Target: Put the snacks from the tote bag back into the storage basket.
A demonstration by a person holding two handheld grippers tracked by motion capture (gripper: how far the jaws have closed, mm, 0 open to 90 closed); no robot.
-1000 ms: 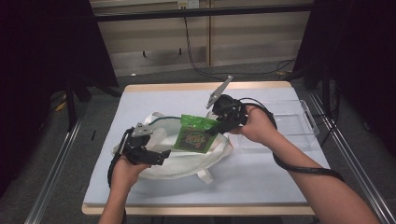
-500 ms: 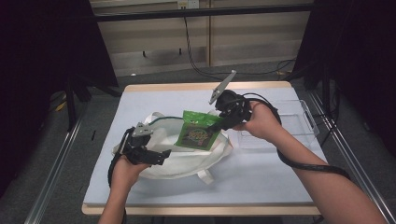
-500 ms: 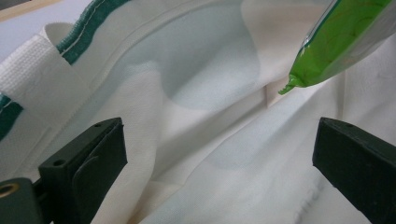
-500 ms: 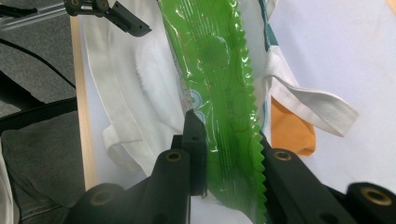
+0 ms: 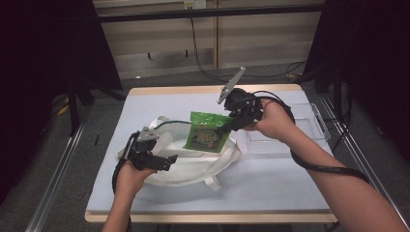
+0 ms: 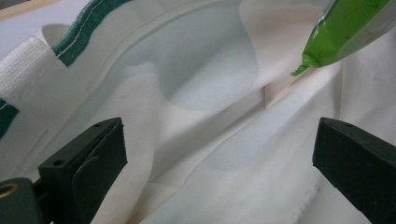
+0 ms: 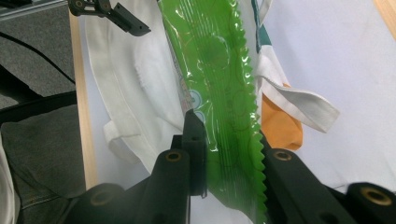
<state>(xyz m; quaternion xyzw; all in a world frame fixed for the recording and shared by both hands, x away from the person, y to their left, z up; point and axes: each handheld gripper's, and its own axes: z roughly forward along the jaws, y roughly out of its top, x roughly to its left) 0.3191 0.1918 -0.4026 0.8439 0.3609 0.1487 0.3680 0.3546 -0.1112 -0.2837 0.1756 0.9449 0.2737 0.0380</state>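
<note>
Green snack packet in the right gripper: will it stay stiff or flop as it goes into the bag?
The green packet probably flexes: it is thin, glossy film. It looks light, hanging from an edge grip in the right gripper. The slick film may slip. The white bag looks limp.

A rectangular table with a pale blue top and light wooden edge stands on a grey floor between metal rails, with black curtains at both sides, a beige panelled wall behind, and dark cables trailing down.
</note>
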